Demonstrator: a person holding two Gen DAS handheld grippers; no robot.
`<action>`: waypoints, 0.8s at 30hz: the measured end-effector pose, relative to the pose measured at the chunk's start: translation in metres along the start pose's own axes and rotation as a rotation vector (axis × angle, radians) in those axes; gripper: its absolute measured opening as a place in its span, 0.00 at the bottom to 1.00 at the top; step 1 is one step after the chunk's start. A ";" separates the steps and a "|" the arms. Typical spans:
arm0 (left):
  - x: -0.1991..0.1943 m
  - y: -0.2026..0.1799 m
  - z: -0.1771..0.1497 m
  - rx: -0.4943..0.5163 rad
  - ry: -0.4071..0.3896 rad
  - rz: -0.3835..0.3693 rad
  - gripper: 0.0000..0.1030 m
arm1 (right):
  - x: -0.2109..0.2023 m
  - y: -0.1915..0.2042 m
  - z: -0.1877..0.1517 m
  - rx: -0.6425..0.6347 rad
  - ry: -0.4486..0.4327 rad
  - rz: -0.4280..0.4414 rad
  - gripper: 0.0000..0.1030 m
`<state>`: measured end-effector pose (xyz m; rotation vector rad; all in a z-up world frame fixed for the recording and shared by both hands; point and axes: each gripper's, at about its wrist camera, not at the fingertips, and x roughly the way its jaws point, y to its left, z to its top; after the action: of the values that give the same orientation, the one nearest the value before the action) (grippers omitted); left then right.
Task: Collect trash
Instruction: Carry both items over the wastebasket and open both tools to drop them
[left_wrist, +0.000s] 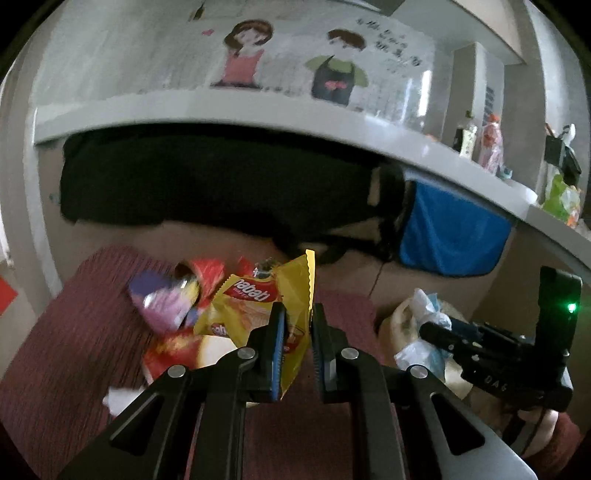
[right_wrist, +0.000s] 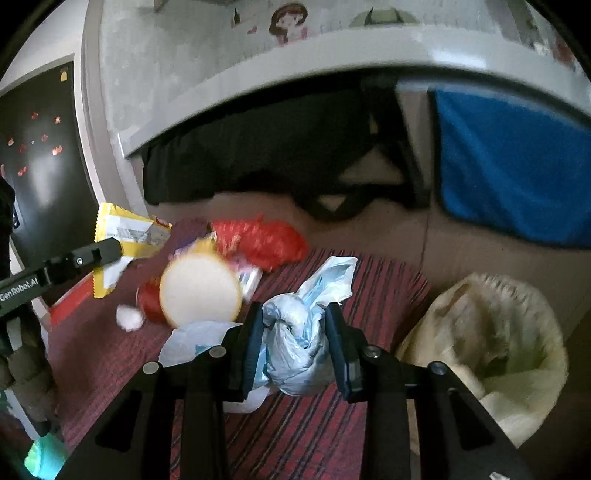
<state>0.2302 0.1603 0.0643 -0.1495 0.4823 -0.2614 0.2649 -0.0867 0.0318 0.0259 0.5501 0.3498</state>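
Note:
My left gripper (left_wrist: 298, 314) is shut on a yellow snack wrapper (left_wrist: 255, 306), which hangs pinched by its edge above the rug. The right wrist view shows the same wrapper (right_wrist: 122, 229) held up in the left gripper (right_wrist: 107, 251) at the left. My right gripper (right_wrist: 293, 314) is shut on a knotted pale blue plastic bag (right_wrist: 295, 343), lifted off the rug. In the left wrist view that bag (left_wrist: 428, 306) sticks out of the right gripper (left_wrist: 432, 328) at the right. A bin with a cream liner (right_wrist: 498, 350) stands just right of it.
On the dark red striped rug (right_wrist: 314, 424) lie a red wrapper (right_wrist: 258, 240), a red cup with a round white end (right_wrist: 199, 295), a white tissue ball (right_wrist: 129, 317), white paper (right_wrist: 192, 339) and a purple wrapper (left_wrist: 162, 299). Behind, a blue cloth (right_wrist: 509, 166) hangs beneath a white desk (left_wrist: 221, 107).

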 end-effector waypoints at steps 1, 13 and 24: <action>0.001 -0.009 0.007 0.009 -0.018 -0.009 0.14 | -0.006 -0.005 0.005 0.002 -0.018 -0.008 0.30; 0.067 -0.134 0.035 0.070 -0.055 -0.205 0.14 | -0.071 -0.106 0.034 0.022 -0.144 -0.231 0.30; 0.130 -0.204 0.011 0.087 0.050 -0.302 0.14 | -0.080 -0.177 0.007 0.100 -0.110 -0.347 0.30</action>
<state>0.3029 -0.0707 0.0590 -0.1309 0.4966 -0.5816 0.2607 -0.2792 0.0575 0.0451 0.4531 -0.0179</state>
